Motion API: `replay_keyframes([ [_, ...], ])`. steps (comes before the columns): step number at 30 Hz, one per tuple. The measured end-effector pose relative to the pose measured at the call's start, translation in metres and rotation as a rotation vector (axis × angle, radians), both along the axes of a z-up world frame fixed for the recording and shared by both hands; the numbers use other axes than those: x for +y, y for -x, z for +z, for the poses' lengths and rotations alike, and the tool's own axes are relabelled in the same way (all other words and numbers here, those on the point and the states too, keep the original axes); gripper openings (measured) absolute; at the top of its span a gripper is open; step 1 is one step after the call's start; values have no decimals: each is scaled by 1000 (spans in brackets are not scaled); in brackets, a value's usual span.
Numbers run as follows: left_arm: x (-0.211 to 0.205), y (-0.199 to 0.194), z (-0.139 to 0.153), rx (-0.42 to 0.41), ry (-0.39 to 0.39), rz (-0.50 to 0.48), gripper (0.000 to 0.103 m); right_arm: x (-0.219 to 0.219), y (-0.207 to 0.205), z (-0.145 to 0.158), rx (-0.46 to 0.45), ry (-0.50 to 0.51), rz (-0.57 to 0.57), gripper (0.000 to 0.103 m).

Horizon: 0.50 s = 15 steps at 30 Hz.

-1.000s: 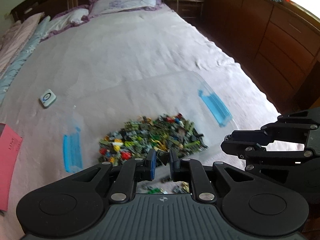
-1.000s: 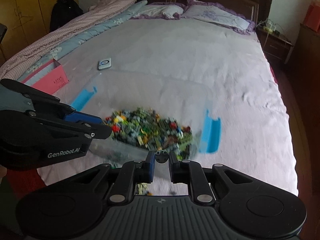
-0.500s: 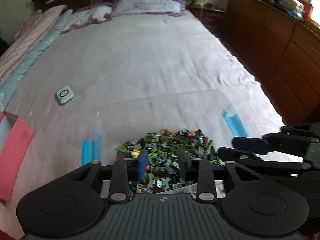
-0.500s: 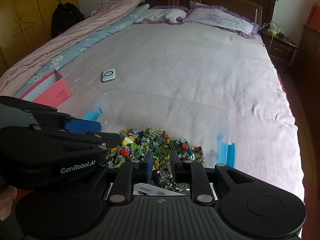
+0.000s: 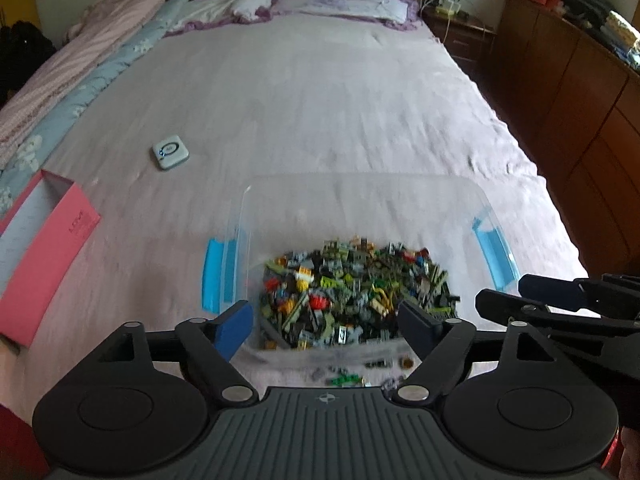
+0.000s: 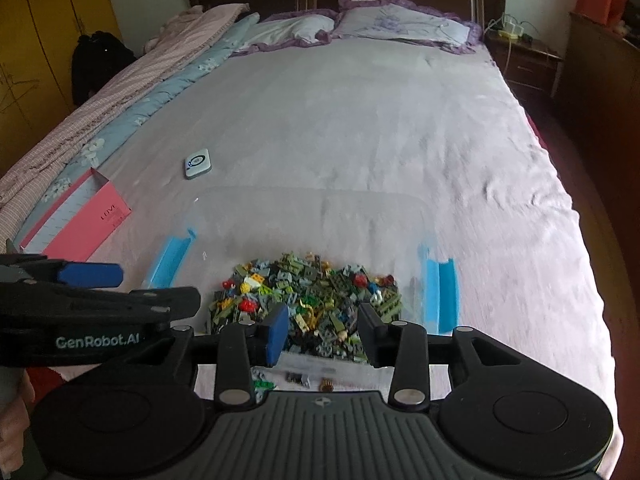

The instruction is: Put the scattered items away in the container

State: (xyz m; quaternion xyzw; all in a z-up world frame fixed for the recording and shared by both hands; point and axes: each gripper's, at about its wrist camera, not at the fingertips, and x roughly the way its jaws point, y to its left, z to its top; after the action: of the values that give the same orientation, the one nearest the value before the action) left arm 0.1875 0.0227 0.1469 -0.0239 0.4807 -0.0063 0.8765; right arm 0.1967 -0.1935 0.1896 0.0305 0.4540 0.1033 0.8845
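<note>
Opening on both sides: left gripper point(image 5: 326, 322) jaws spread wide, right gripper point(image 6: 323, 334) jaws narrower, nothing pinched in either. Both point steeply down over the near edge of the clear container point(image 5: 360, 208), side by side; in the left wrist view the right gripper sits at 3 o'clock, in the right wrist view the left one sits at 9 o'clock.

Counts: two grippers, one clear container with two blue latches point(image 5: 219, 276), one pink box point(image 5: 44, 248), one small white device point(image 5: 170, 152), two pillows point(image 6: 404, 24).

Container rests on the bed sheet point(image 6: 360, 120) at 12 o'clock from both grippers. Inside it, one pile of small mixed bricks point(image 5: 352, 292) heaped against the near wall; far half of the tub bare. A few loose bricks point(image 5: 344, 378) lie on the sheet outside the near wall, just under the fingers; exact count too blurred to tell.

Pink box is open at 9 o'clock of the tub, contents hidden. White device lies at 10 o'clock, well apart from the tub. Pillows at the headboard, 12 o'clock.
</note>
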Motion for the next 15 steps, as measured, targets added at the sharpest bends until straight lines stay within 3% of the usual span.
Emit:
replay_keyframes([
  [7, -1, 14, 10, 1, -27, -6, 100, -8, 19, 5, 9, -13, -50, 53],
  [15, 0, 26, 16, 10, -3, 7, 102, -12, 35, 12, 19, -8, -46, 59],
])
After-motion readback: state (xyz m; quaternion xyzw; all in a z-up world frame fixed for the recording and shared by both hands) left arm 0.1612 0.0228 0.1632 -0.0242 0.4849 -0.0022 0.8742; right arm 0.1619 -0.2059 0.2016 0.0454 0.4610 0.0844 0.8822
